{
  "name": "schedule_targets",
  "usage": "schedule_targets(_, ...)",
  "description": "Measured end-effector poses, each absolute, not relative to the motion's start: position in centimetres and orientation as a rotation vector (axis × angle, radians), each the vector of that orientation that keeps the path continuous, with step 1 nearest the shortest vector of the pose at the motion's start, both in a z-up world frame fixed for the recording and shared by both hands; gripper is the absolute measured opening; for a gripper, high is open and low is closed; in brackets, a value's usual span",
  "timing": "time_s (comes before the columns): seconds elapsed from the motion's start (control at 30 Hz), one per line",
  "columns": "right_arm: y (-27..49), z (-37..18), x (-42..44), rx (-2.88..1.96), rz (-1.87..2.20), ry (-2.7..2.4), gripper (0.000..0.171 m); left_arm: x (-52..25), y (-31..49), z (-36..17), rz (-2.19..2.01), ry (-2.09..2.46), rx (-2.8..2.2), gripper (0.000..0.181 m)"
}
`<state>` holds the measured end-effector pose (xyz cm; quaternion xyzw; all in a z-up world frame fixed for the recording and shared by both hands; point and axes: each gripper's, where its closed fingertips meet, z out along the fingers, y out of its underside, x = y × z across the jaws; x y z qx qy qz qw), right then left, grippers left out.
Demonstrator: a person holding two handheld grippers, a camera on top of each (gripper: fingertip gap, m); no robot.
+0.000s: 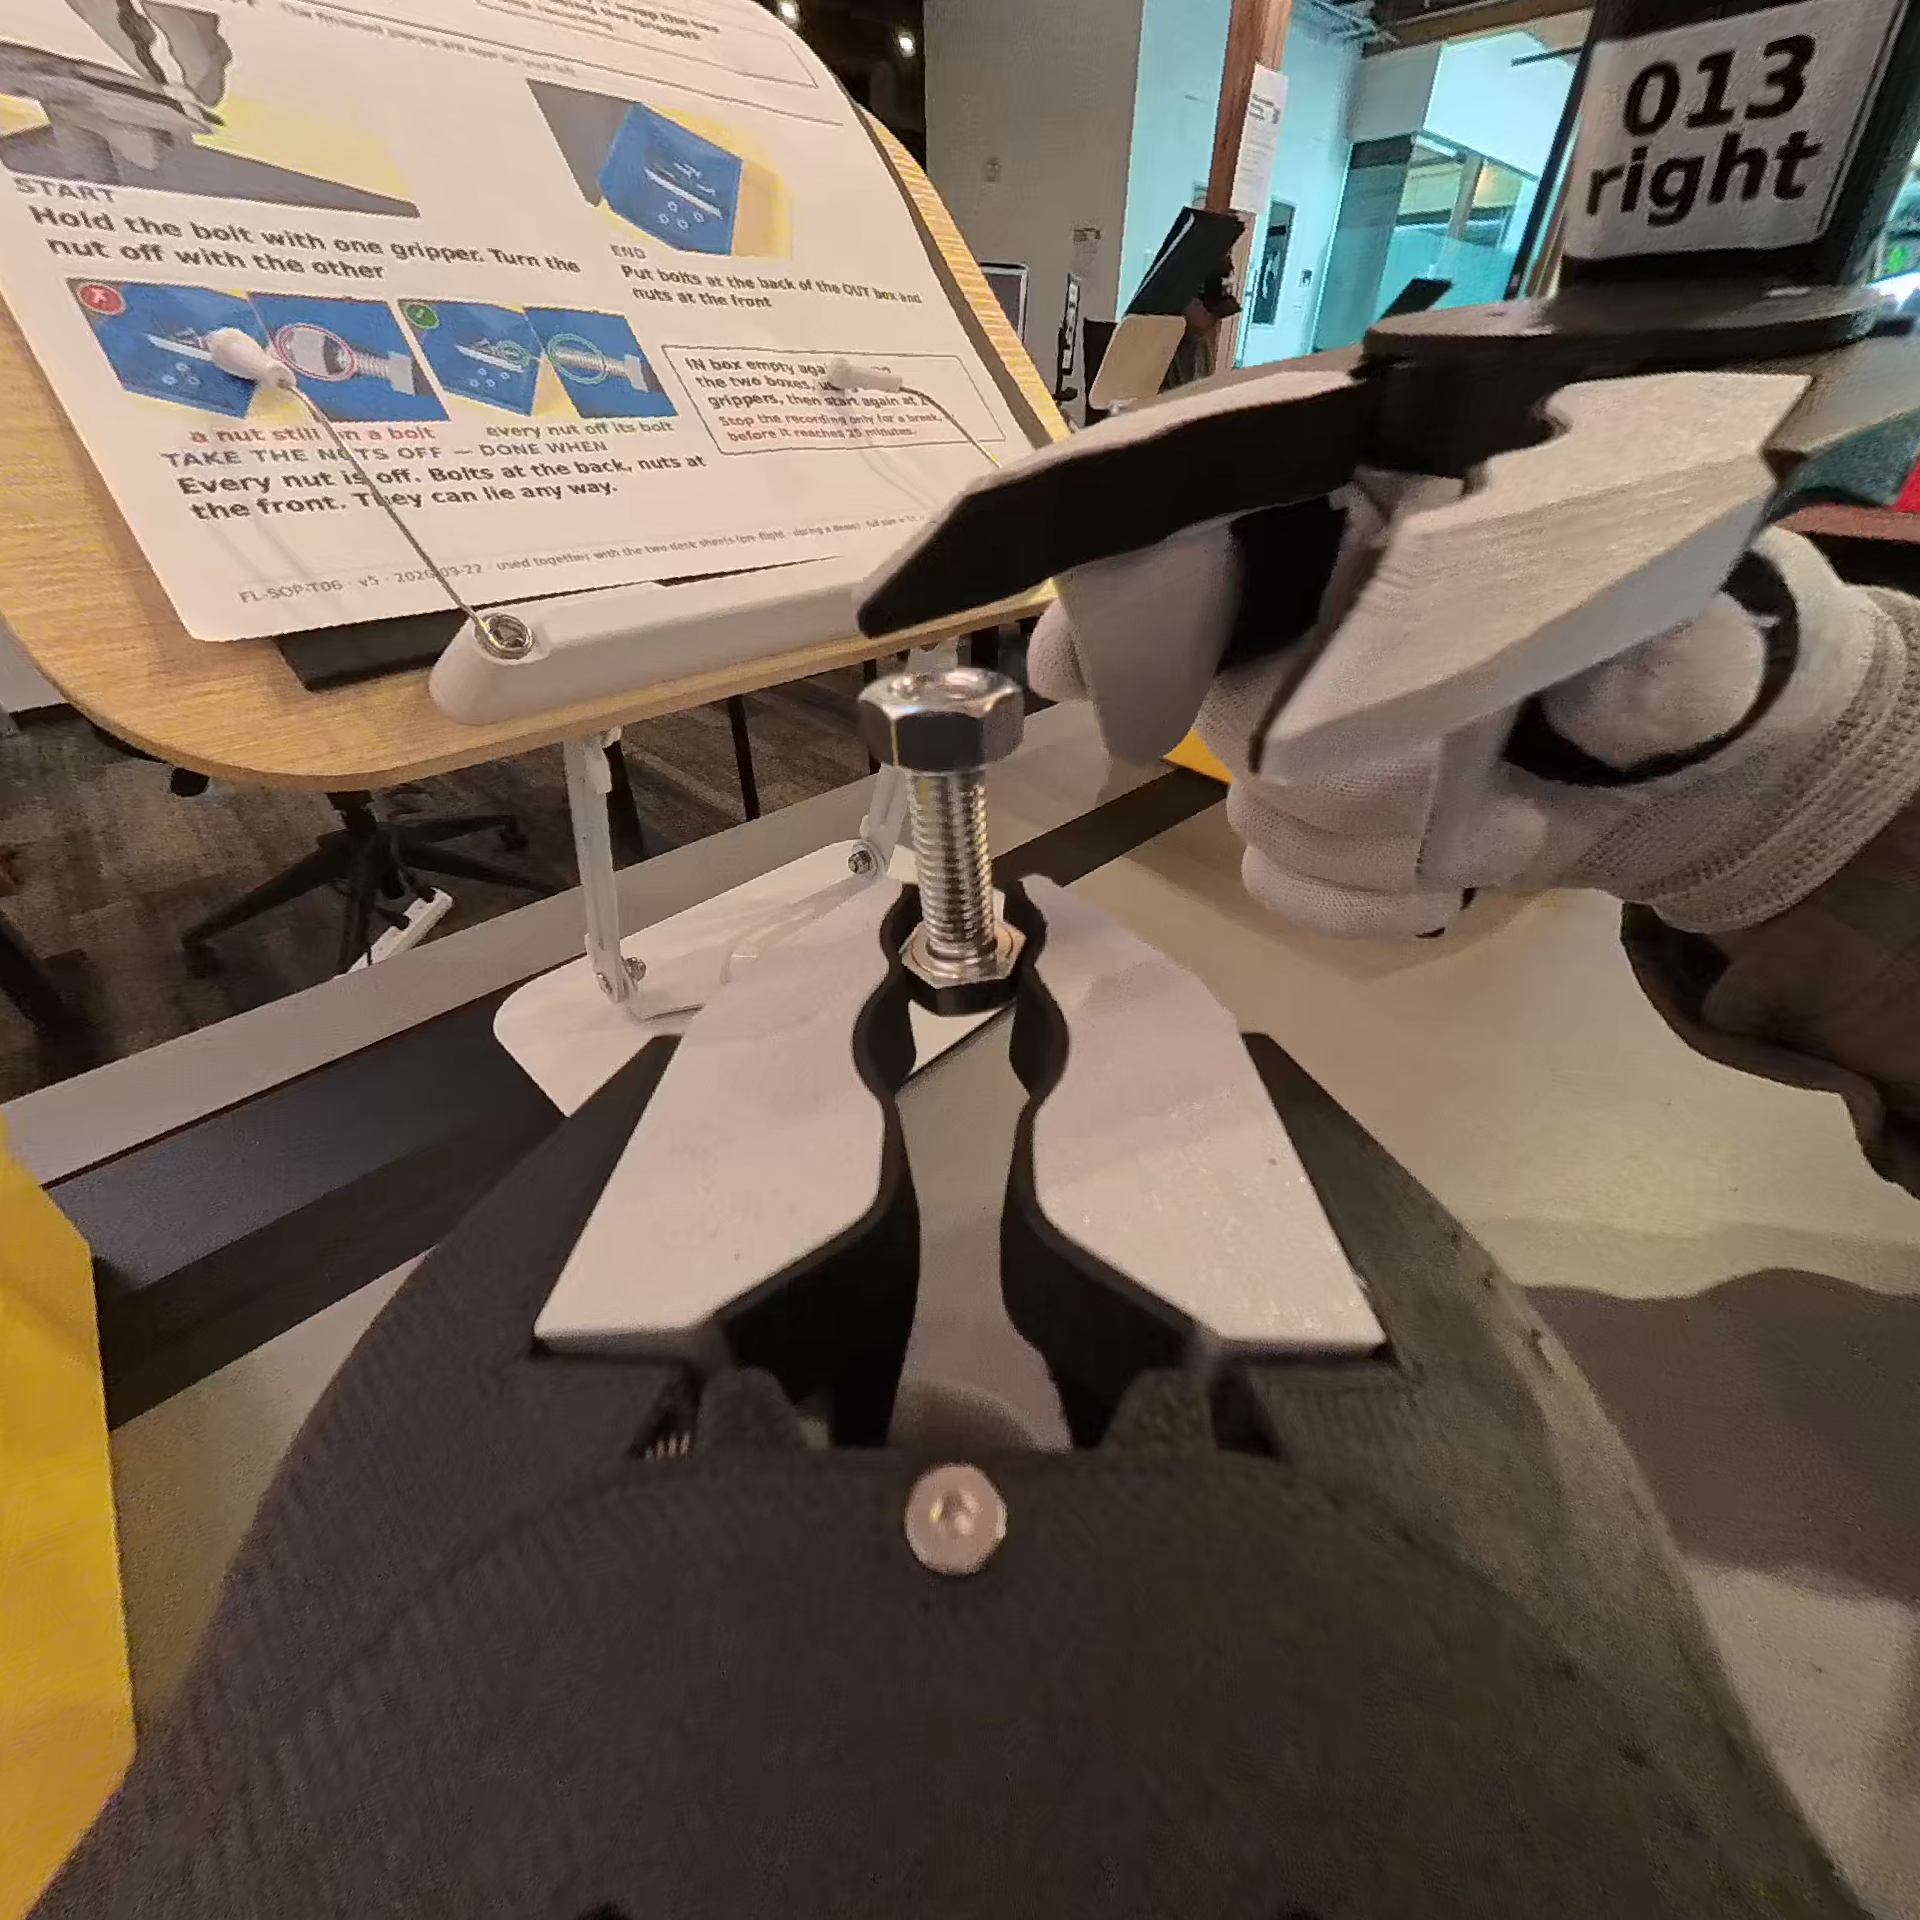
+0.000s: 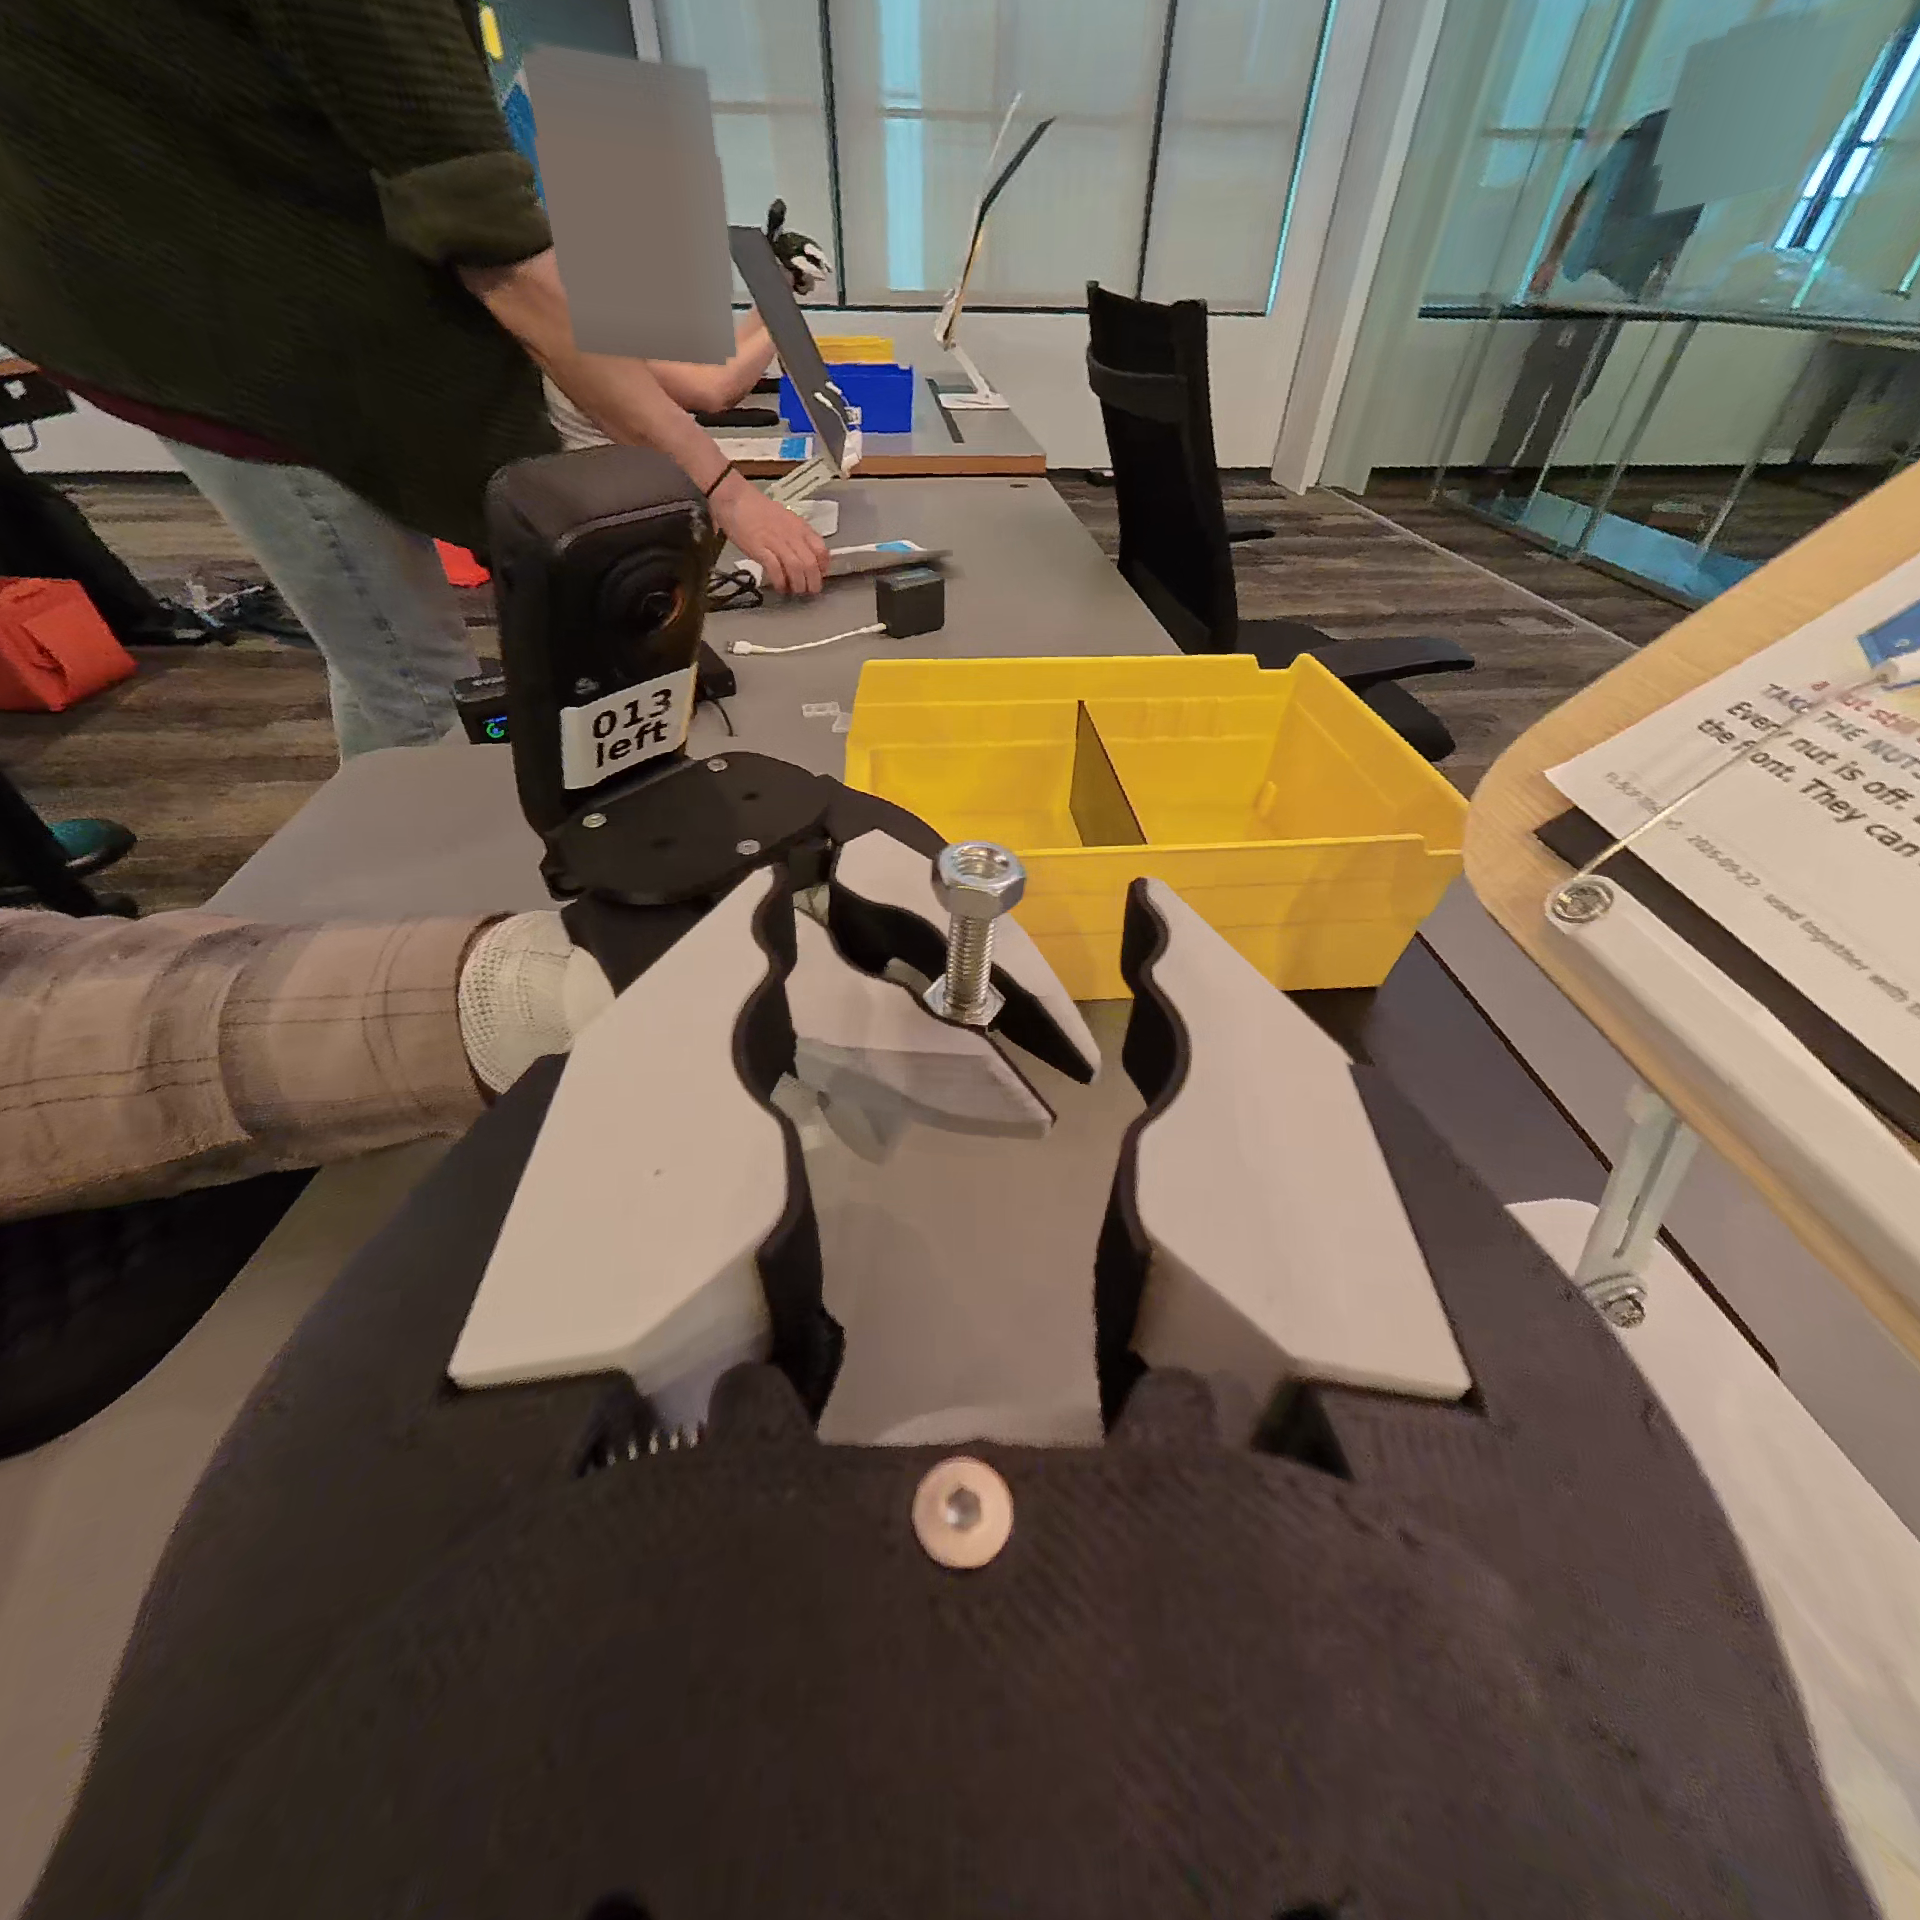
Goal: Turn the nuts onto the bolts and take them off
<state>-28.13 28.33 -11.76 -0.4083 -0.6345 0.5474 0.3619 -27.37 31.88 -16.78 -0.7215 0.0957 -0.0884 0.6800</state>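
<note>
Now left tongs (image 1: 961,961) pinch hex steel nut (image 1: 961,951) on upright threaded bolt (image 1: 948,810); right tongs (image 2: 961,997) gape empty above.

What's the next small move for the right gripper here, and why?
Probably bring the right gripper forward and shut it on the upper hex piece of the bolt. The left gripper is already shut on the lower hex piece, holding the bolt upright, while the right gripper is open, holds nothing, and sits close beside the top. Which hex piece is the nut I can't tell.
</note>
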Motion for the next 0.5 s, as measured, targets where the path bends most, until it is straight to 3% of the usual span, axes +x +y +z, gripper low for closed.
schedule_targets(0.5, 27.5, -11.6, -27.5, -0.999, 1.45, -1.675, 0.055, -27.1, 31.8, -16.9, -0.191, 0.24, -1.626, 0.015)
